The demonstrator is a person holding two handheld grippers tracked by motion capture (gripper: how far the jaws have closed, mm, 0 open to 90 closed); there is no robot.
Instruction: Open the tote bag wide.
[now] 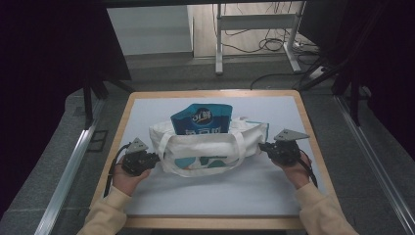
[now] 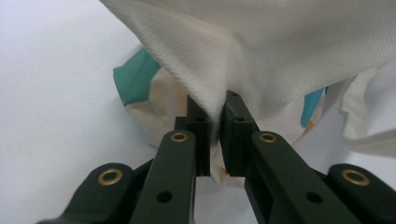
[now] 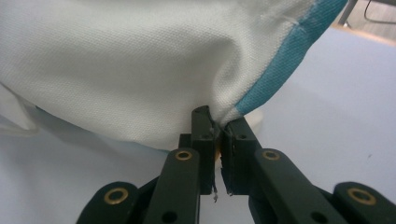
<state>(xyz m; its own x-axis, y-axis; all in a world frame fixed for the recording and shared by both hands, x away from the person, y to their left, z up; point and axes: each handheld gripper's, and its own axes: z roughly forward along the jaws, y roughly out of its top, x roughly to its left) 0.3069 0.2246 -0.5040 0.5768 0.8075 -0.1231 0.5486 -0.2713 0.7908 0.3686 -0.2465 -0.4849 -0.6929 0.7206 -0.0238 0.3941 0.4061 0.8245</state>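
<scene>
We hold the white canvas tote bag with teal print (image 1: 210, 147) at mid-table, our left gripper (image 2: 214, 135) pinching its fabric edge with jaws nearly closed, our right gripper (image 3: 218, 140) clamped likewise on the opposite teal-trimmed corner. The high view adds a blue-and-teal printed pouch (image 1: 201, 119) standing out of the bag's mouth.

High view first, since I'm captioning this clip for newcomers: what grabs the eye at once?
A white canvas tote bag lies mid-table with a teal snack pouch sticking out of its mouth. The left gripper and the right gripper pinch the bag's opposite ends; the gripper views show the cloth clamped between the fingers.
</scene>
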